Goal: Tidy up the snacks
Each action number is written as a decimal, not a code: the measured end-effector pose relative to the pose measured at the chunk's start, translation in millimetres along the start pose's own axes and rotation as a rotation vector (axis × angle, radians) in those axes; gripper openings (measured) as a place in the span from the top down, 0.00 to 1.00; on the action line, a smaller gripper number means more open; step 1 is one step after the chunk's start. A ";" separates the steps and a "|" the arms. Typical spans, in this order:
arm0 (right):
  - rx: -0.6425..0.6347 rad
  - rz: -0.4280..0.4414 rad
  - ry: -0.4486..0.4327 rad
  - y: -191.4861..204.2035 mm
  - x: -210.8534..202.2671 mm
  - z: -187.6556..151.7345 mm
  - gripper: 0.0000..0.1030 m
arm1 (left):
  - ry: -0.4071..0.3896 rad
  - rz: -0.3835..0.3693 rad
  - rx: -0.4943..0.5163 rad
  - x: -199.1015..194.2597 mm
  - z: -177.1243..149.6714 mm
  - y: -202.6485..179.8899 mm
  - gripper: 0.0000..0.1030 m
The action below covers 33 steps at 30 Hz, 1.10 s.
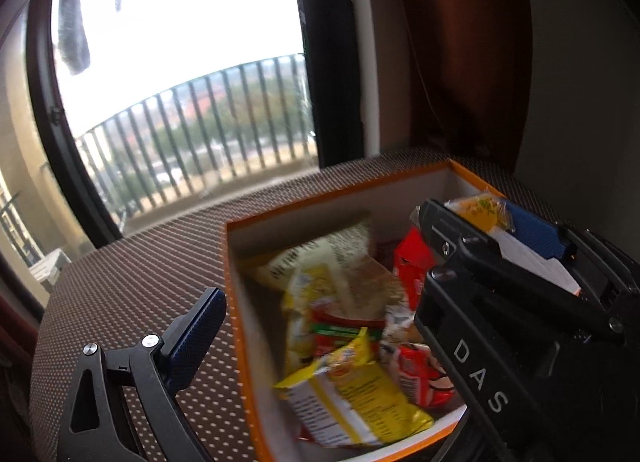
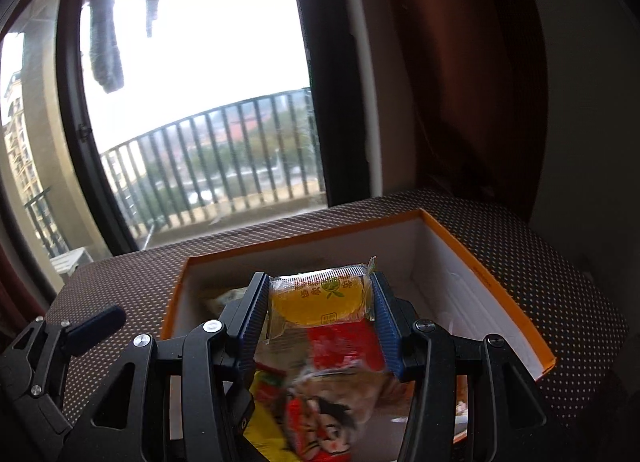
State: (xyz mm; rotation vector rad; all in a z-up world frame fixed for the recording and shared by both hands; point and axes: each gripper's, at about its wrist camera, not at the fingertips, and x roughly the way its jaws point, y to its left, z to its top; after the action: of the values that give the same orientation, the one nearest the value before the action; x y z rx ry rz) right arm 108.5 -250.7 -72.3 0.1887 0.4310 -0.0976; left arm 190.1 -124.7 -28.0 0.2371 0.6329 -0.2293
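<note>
my right tongs [image 2: 320, 298] pinch a light, squashy jelly packet [image 2: 319, 298] by its sides over the box [image 2: 496, 286]; left tongs [image 1: 320, 262] hang open.

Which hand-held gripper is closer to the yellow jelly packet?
Right. The right hand-held gripper is clamped on the yellow jelly packet above the orange box; the left hand-held gripper sits outside the box.

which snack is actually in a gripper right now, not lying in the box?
The clear-wrapped yellow jelly pack, pinched between the right gripper fingers above the orange box. The other packets lie loose inside the box.
</note>
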 end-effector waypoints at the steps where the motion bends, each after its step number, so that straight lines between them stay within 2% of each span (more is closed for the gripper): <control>1: 0.006 -0.005 0.002 -3.0 1.1 0.3 0.48 | 0.010 -0.004 0.002 1.2 0.4 -5.3 0.04; 7: 0.037 -0.017 0.031 -23.2 17.6 1.6 0.47 | 0.060 -0.001 0.031 19.6 8.5 -25.1 0.04; 10: 0.053 -0.034 0.045 -32.4 24.5 -0.5 0.42 | 0.074 0.000 0.044 26.6 9.3 -31.5 0.04; 16: 0.058 -0.051 0.057 -39.8 27.6 -4.7 0.24 | 0.080 -0.011 0.042 28.4 7.5 -33.5 0.04; 18: 0.060 -0.055 0.050 -39.2 25.8 -5.7 0.19 | 0.071 -0.012 0.040 24.2 6.2 -32.2 0.04; 26: 0.023 -0.058 0.029 -17.4 10.0 -10.7 0.17 | 0.017 0.009 0.009 1.5 -7.4 -13.3 0.04; 33: -0.016 -0.022 0.009 14.9 -10.0 -15.7 0.17 | -0.053 0.051 -0.033 -30.3 -23.7 13.2 0.03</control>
State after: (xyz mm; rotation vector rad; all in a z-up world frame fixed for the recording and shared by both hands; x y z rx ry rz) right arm 95.0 -232.3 -79.7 0.1684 0.4425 -0.1153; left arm 157.0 -101.2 -26.2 0.2146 0.5772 -0.1754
